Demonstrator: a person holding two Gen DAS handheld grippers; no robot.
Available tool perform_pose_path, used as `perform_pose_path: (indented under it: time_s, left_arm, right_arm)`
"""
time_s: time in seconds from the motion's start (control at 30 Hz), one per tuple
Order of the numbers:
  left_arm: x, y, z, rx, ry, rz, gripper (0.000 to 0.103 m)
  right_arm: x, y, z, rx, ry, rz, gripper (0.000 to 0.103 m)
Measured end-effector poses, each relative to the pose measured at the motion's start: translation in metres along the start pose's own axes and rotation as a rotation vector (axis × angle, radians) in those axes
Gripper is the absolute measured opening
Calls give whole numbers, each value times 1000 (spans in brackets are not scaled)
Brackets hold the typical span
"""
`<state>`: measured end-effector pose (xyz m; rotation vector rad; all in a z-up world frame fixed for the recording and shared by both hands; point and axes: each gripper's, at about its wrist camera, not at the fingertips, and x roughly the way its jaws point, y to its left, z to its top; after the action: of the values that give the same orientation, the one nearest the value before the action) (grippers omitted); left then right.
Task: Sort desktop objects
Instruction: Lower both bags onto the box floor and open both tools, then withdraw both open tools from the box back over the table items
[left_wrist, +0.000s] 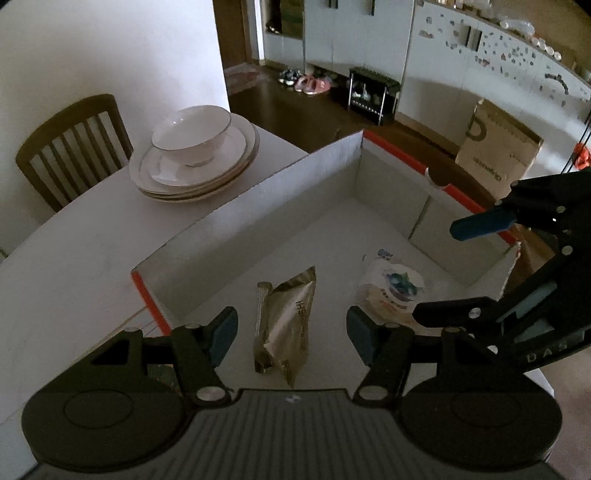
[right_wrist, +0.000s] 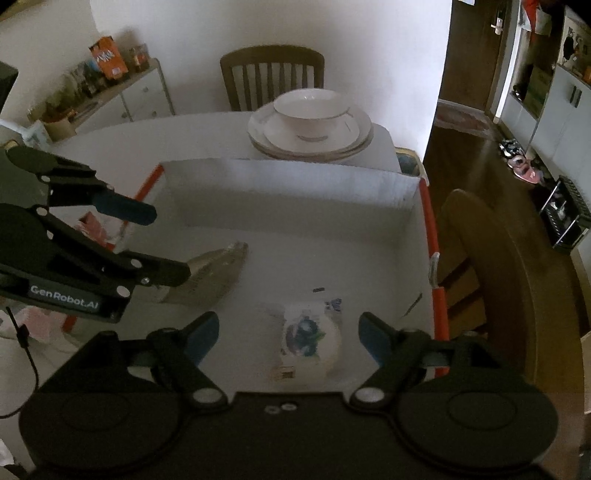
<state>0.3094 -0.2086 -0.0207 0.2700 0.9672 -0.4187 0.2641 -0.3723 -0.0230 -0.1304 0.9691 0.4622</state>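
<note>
A white cardboard box (left_wrist: 258, 195) (right_wrist: 295, 184) with orange edges sits on the table. Inside it lie a gold-brown foil snack packet (left_wrist: 286, 321) (right_wrist: 216, 271) and a white packet with a blue picture (left_wrist: 393, 291) (right_wrist: 308, 339). My left gripper (left_wrist: 291, 334) hangs open above the foil packet, its blue pads well apart and touching nothing. My right gripper (right_wrist: 288, 336) hangs open above the white packet, also clear of it. Each gripper shows at the edge of the other's view: the right gripper (left_wrist: 480, 266) at right, the left gripper (right_wrist: 155, 243) at left.
A white bowl (left_wrist: 192, 134) (right_wrist: 310, 109) stands on stacked plates (left_wrist: 195, 173) (right_wrist: 310, 136) at the table's far end, beyond the box. A wooden chair (left_wrist: 70, 147) (right_wrist: 271, 75) stands behind. Another chair back (right_wrist: 491, 266) is right of the box. A cardboard carton (left_wrist: 498, 151) is on the floor.
</note>
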Motion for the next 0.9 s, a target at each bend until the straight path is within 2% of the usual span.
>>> perform_pose_path:
  time_s: [0.37, 0.57, 0.7, 0.83, 0.9]
  left_arm:
    - [-43, 7, -25, -60, -73, 11, 64]
    - [-64, 17, -49, -92, -103, 0, 64]
    - [-78, 27, -71, -116, -114, 0, 71]
    - [-92, 39, -91, -124, -126, 15, 72]
    - [-97, 46, -100, -126, -132, 22, 75]
  right_arm:
    - [-21, 20, -6, 16, -61, 4, 86]
    - [-32, 46, -10, 9, -98, 1, 88]
    - [-39, 70, -15, -24, -134, -28, 94]
    - [-41, 93, -20, -33, -154, -27, 96]
    - [-40, 105, -22, -35, -156, -25, 96]
